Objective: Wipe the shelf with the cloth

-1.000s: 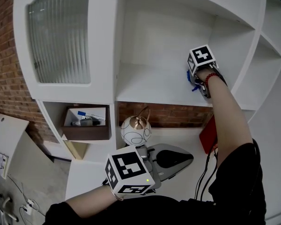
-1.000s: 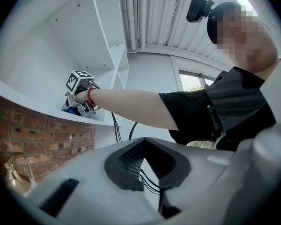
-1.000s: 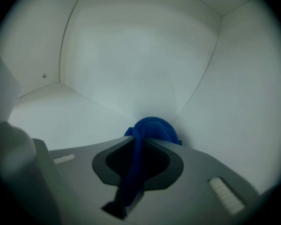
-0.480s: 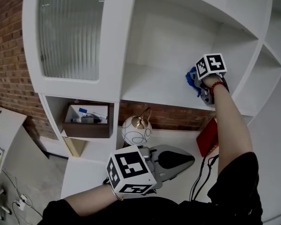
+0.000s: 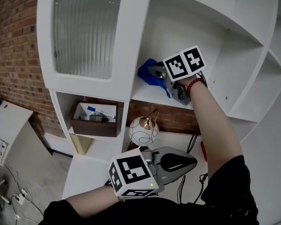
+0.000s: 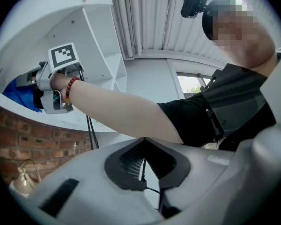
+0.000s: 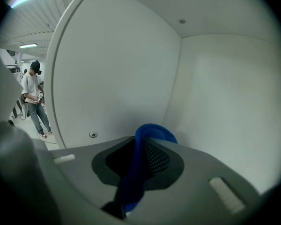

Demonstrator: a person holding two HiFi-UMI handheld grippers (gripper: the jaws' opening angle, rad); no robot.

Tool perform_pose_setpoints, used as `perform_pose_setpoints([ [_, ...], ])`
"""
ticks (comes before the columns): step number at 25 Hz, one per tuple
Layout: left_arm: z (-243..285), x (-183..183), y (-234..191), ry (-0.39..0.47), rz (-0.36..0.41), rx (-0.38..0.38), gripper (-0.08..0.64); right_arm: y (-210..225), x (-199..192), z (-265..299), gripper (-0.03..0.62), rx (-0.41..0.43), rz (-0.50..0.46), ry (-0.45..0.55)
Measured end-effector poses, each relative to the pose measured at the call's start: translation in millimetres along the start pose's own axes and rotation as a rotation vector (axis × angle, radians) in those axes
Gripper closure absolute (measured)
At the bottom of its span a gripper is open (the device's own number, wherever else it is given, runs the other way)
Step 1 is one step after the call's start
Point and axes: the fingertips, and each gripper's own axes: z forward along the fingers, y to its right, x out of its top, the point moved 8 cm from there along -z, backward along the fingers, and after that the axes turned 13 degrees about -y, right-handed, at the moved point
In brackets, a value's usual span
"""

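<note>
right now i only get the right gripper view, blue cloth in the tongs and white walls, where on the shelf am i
observer: The right gripper is at the left end of the open shelf. The blue cloth is bunched close to the side wall, next to the ribbed glass door.
operator: and my left gripper
observer: The left gripper hangs low by your body, below that shelf, tongs shut on nothing.
operator: anything under the shelf
observer: A round white ornament with a gold handle stands on the ledge underneath.
</note>
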Motion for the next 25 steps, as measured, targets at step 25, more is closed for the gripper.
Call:
perform_pose_setpoints([
  [25,3,-3,15,-0.026,0.028,0.050,0.561,12,-26,4,0.543,-0.222,0.082,-0.352],
])
